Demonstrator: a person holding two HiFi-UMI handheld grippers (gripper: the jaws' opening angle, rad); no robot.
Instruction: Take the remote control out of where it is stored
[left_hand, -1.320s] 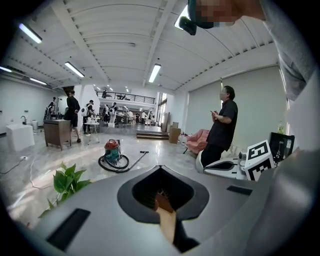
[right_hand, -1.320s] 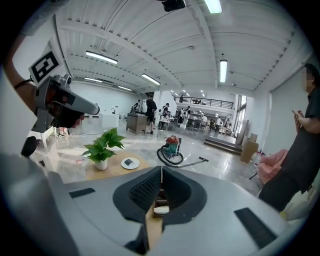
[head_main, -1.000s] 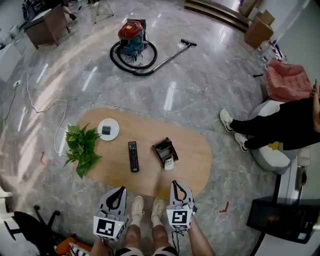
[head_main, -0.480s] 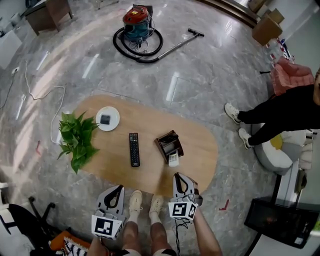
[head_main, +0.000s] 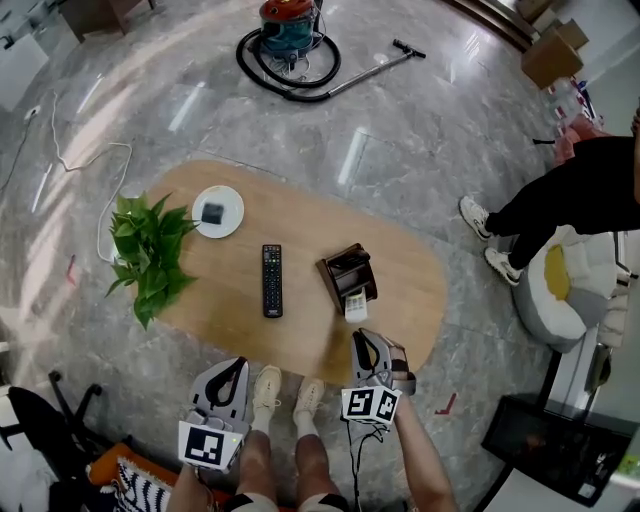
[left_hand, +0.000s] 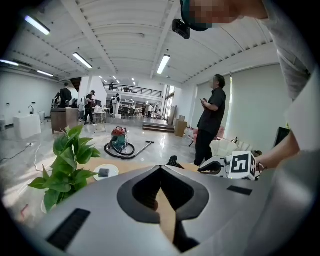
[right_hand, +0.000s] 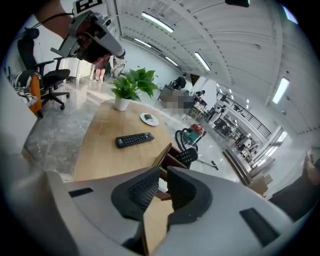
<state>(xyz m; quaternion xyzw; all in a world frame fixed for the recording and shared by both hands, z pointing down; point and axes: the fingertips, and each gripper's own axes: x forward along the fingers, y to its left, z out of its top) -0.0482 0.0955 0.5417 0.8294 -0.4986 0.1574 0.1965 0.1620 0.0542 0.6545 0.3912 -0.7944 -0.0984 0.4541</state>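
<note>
A brown open-topped holder (head_main: 349, 272) stands on the oval wooden table (head_main: 410, 290). A dark remote (right_hand: 187, 156) stands in it, and a white remote (head_main: 355, 304) pokes out of its near side. A second black remote (head_main: 271, 281) lies flat to the holder's left. My right gripper (head_main: 362, 338) hangs over the table's near edge just short of the holder. Its jaws have just been opening and show a narrow gap with nothing in it (right_hand: 163, 172). My left gripper (head_main: 234, 368) is off the table's near edge, its tips meeting and empty (left_hand: 160, 169).
A potted plant (head_main: 150, 255) stands at the table's left end, a white plate (head_main: 217, 211) with a small dark thing beside it. A vacuum cleaner (head_main: 292, 25) lies on the floor beyond. A person (head_main: 580, 190) stands at the right. An office chair (right_hand: 50, 80) is behind me.
Both grippers have sunk toward the table's near edge. The right one has rolled and now reaches over the edge, close to the holder.
</note>
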